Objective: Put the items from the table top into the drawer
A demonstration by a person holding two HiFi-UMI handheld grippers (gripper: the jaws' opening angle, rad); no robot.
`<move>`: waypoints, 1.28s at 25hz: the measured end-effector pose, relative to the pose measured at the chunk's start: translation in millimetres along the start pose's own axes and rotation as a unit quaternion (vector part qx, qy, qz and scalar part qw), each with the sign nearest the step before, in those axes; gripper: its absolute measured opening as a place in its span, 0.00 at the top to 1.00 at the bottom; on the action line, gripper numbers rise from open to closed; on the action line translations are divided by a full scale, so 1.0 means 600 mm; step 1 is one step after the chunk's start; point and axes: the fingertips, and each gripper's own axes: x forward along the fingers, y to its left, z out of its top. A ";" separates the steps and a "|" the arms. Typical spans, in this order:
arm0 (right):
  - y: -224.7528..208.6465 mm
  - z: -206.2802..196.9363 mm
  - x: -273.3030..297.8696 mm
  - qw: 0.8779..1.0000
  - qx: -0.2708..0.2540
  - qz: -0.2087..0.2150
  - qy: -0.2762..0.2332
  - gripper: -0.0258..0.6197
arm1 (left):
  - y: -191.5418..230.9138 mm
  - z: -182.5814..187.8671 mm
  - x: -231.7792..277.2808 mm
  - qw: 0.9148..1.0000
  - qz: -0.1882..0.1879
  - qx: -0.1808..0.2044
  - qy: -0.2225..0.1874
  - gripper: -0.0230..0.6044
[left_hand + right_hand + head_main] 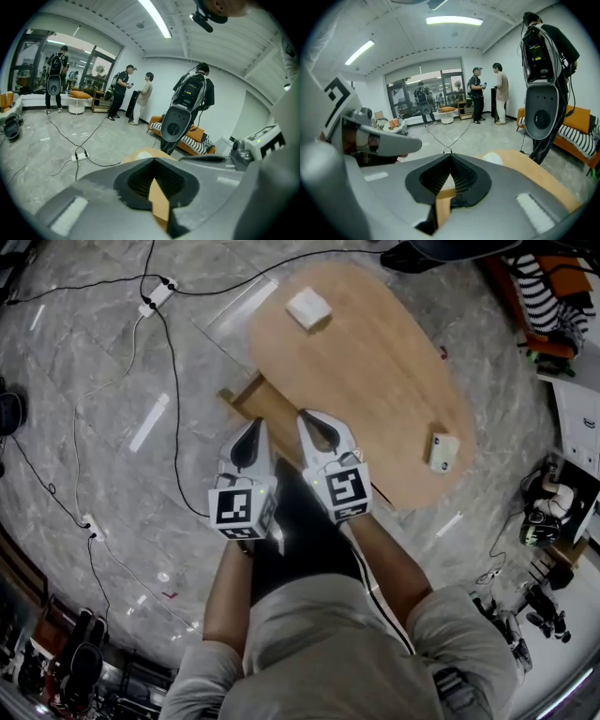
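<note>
A flat white square packet point(308, 307) lies near the far end of the oval wooden table point(375, 381), close to its left edge. A small pale box point(443, 451) sits by the near right edge. The wooden drawer point(246, 397) juts out from the table's left edge.

Left gripper pinched closed over the wood table

The left gripper point(153, 160) has its jaws tip to tip with nothing in them, only tan table point(159, 206) showing through the gap. Far off there's a power strip point(80, 155) on the grey floor to the left, an orange sofa point(199, 139), and two people point(136, 93) chatting.
</note>
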 end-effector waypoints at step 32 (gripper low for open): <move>-0.312 -0.200 0.334 0.978 0.128 -0.135 0.098 0.79 | 0.091 -0.162 0.231 0.998 -0.006 -0.045 0.044 0.93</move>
